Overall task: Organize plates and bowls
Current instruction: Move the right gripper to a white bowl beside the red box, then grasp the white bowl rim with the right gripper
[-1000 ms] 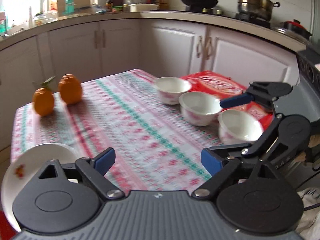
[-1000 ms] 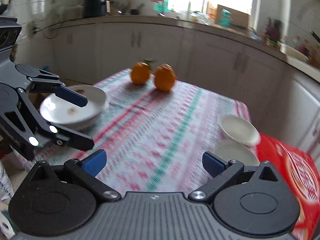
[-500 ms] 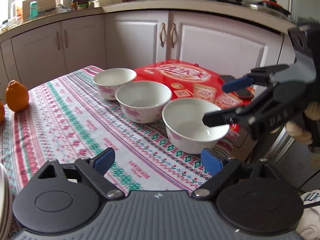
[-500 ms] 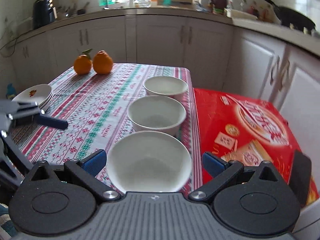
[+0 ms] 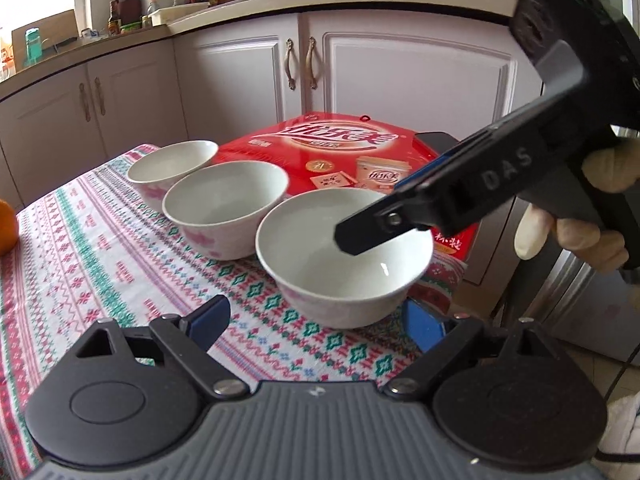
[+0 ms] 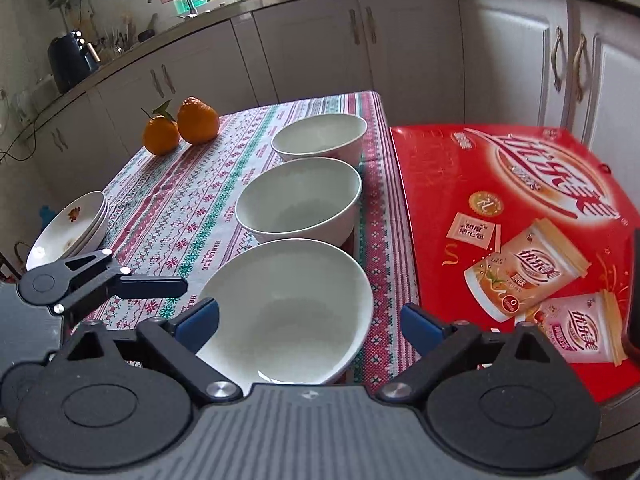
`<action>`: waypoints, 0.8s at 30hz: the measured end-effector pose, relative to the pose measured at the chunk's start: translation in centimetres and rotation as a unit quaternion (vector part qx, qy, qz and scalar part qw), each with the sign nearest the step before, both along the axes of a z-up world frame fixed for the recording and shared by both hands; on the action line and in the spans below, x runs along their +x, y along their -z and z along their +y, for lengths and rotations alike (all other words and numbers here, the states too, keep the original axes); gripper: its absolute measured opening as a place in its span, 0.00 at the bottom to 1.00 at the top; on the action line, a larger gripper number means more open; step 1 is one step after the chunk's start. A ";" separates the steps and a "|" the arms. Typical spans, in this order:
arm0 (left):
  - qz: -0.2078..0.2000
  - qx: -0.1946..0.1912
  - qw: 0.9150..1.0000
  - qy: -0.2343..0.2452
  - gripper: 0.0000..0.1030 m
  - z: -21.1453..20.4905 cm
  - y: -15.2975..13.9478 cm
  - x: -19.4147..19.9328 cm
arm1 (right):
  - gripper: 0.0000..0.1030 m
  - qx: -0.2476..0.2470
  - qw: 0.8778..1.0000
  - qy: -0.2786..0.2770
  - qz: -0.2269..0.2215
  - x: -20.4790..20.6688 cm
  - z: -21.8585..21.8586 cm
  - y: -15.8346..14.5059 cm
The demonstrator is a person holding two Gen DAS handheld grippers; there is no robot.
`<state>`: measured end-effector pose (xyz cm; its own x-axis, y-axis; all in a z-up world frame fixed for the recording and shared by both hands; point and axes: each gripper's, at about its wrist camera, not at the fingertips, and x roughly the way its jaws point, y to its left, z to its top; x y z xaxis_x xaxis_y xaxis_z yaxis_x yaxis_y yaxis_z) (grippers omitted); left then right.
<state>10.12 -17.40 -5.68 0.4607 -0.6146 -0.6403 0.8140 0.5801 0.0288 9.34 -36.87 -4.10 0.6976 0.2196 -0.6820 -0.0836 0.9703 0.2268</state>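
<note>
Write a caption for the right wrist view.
Open right gripper straddles the nearest of three white bowls on a patterned tablecloth.

Left gripper (image 5: pixel 316 322) open just short of nearest white ceramic bowl (image 5: pixel 344 256); right gripper's black finger (image 5: pixel 384 226) dips over that bowl's rim; two more bowls beyond.

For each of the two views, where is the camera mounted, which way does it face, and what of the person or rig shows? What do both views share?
Left wrist: rides the left gripper, facing the row of three white bowls with the red box behind; the right gripper, reaching over the nearest bowl, and the hand holding it show.
Right wrist: rides the right gripper, looking along the bowls toward two oranges and stacked plates; the left gripper shows at left.
Shared: the bowls, box, tablecloth.
</note>
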 end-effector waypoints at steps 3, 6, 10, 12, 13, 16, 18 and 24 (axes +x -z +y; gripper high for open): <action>0.004 -0.006 1.000 0.005 0.86 -0.4 0.3 0.1 | 0.85 0.013 1.000 -0.010 0.009 0.6 -0.3 0.0; 0.008 -0.010 1.000 0.011 0.82 -0.6 0.5 0.1 | 0.80 0.016 1.000 -0.015 0.018 1.1 -0.5 0.1; 0.012 -0.013 1.000 0.020 0.76 -0.9 0.6 0.0 | 0.73 0.014 0.999 -0.023 0.027 2.0 -0.6 0.2; 0.009 -0.013 1.000 0.026 0.75 -1.0 0.6 0.0 | 0.70 0.016 0.999 -0.026 0.031 2.4 -0.7 0.3; 0.008 -0.013 1.000 0.027 0.75 -1.0 0.6 0.0 | 0.70 0.017 0.999 -0.028 0.033 2.6 -0.8 0.3; 0.008 -0.013 0.999 0.030 0.75 -1.2 0.6 0.0 | 0.69 0.021 0.999 -0.032 0.037 2.9 -0.9 0.4; 0.005 -0.012 0.999 0.031 0.75 -1.3 0.6 -0.1 | 0.68 0.019 0.999 -0.032 0.039 3.0 -0.9 0.4; 0.009 -0.011 0.999 0.032 0.74 -1.3 0.5 0.0 | 0.69 0.023 0.998 -0.034 0.043 3.0 -1.0 0.3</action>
